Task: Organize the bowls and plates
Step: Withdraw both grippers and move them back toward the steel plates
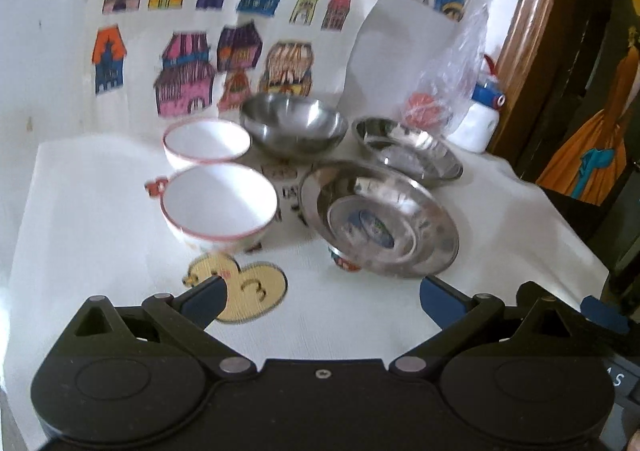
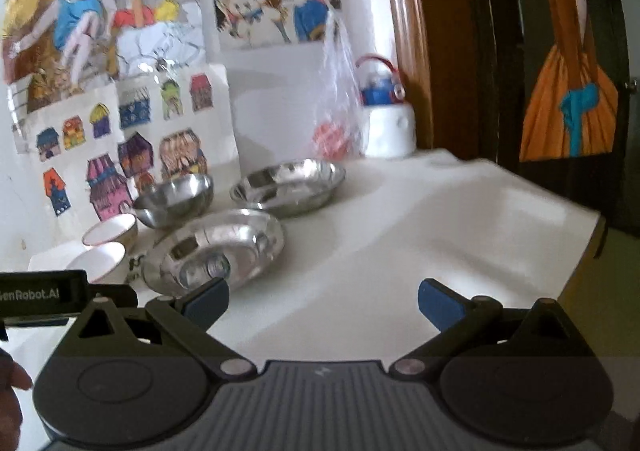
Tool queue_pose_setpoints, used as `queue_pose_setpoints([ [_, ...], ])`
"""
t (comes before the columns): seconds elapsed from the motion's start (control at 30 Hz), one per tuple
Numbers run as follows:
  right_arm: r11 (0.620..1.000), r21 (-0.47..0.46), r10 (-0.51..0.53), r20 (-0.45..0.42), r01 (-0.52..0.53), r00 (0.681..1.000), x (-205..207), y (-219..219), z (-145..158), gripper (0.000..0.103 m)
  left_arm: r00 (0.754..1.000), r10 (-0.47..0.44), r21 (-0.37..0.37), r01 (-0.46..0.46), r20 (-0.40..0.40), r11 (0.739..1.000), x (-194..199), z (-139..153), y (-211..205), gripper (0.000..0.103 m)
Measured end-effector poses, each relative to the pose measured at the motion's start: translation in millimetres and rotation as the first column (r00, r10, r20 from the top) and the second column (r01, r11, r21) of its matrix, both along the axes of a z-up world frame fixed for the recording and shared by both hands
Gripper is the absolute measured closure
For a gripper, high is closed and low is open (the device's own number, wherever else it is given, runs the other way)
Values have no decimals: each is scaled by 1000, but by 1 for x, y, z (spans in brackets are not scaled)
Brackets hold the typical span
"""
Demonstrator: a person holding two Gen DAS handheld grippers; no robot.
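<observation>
Tablecloth point(image 1: 100, 231) fills most of what I see, white and rumpled, with the dishes grouped toward the wall. Biggest of them is the tilted steel plate point(image 1: 380, 219), propped on something small with a red and blue edge that I cannot make out. Behind it sits a shallower steel dish point(image 1: 408, 151), and left of that a deep steel bowl point(image 1: 294, 127). Two white pink-rimmed bowls stand on the left, the near white bowl point(image 1: 220, 203) just in front of the far white bowl point(image 1: 206, 141), close but whether touching I cannot tell.

My left gripper point(image 1: 320, 297) hangs spread wide with nothing between its fingers, and the tilted plate lies just ahead and slightly right of it, the near white bowl ahead and left. My right gripper point(image 2: 322, 301) is likewise wide apart and empty, with the same plate ahead to its left and close to its left finger. I judge either could reach the plate, the left more squarely.

A plastic bag point(image 1: 452, 83) and a white jug point(image 1: 480, 123) stand behind; motion blur softens every rim
</observation>
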State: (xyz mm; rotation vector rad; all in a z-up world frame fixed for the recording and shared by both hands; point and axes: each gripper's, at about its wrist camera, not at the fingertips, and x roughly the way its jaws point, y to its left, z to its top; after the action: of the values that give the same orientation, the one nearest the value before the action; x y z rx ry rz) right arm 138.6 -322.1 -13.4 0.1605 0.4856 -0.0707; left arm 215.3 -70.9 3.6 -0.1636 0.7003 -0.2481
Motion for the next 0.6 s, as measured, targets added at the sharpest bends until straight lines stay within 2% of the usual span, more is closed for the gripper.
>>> queue_pose_setpoints([
  [0.1, 999, 35, -5, -12, 5, 1000, 4, -6, -5, 0, 1000, -1, 2, 2, -21, 1000, 3, -6, -5, 1],
  [0.37, 998, 56, -22, -8, 22, 1000, 25, -17, -8, 0, 999, 33, -7, -33, -23, 999, 17, -10, -13, 1],
  [0.53, 988, 154, -8, -8, 9, 1000, 43, -23, -10, 0, 998, 67, -43, -68, -9, 997, 25, -13, -17, 1],
  [0.6, 987, 163, -8, -9, 9, 1000, 49, -24, -12, 0, 997, 77, -54, -78, -8, 995, 27, -16, -19, 1],
])
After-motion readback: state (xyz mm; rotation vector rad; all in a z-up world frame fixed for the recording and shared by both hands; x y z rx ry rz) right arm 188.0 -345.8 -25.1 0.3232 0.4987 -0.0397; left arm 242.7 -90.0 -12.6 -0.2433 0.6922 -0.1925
